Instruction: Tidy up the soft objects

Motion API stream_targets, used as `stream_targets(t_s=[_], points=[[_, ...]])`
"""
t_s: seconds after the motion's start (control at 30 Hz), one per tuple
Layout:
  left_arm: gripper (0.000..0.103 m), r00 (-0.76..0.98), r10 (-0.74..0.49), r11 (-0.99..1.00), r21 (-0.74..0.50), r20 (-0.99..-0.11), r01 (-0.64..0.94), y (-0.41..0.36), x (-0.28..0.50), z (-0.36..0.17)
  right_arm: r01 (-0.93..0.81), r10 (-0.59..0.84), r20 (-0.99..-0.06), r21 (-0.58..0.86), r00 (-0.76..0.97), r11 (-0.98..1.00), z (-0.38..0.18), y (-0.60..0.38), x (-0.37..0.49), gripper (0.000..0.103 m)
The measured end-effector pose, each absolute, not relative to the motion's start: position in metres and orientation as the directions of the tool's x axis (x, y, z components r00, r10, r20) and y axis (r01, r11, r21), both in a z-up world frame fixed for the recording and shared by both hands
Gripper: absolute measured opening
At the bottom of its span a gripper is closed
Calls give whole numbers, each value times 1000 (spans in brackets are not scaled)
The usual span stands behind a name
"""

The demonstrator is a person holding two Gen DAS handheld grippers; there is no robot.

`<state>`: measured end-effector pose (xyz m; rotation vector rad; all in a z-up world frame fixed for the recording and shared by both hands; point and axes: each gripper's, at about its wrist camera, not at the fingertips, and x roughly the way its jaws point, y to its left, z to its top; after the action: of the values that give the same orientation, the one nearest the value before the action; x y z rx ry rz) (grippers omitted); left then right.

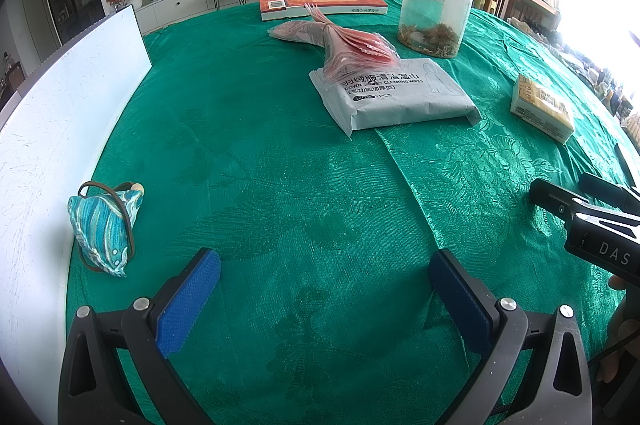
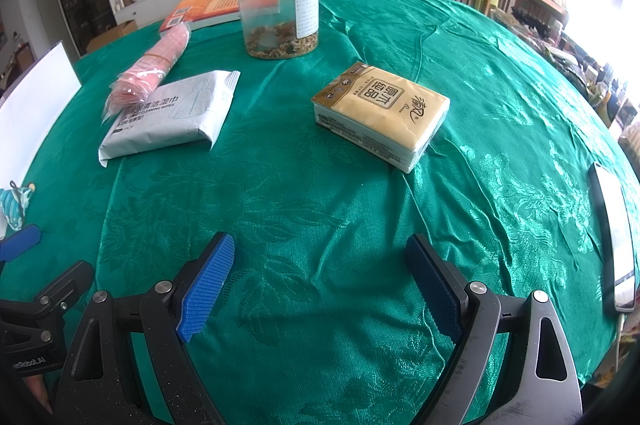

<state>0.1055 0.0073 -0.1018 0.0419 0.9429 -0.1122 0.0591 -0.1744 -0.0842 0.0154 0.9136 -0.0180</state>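
- Tissue pack (image 2: 380, 115) untouched on green cloth (image 2: 320, 185)
- Right gripper (image 2: 320, 281), left gripper (image 1: 324, 289): both spread wide, empty
- Could snag cloth, probably

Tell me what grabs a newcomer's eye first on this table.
The shiny green tablecloth fills both views. On it, the yellow tissue pack lies alone ahead of the open right gripper, and a pink bundle rests partly on the white wipes pack, with a clear jar behind. A small blue pouch sits by the white board at left.
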Motion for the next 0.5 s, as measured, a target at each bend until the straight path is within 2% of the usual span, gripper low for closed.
stream_targets(t_s=[0.17,0.33,0.43,0.5], points=[[103,535,-107,990,-40,-838,136,7,122,-97,22,-9,-792,6,611,1000,-84,-175,59,90],[103,569,-177,982,-107,-803,153,-1,163,-62,19,-6,-793,7,609,1000,-84,-175,60,92],[103,557,-170,978,-69,-813,198,-20,197,-56,15,-4,-794,6,608,1000,-84,-173,60,92],[103,559,-121,982,-15,-821,190,-26,225,-58,13,-3,-794,7,608,1000,-84,-173,60,92]])
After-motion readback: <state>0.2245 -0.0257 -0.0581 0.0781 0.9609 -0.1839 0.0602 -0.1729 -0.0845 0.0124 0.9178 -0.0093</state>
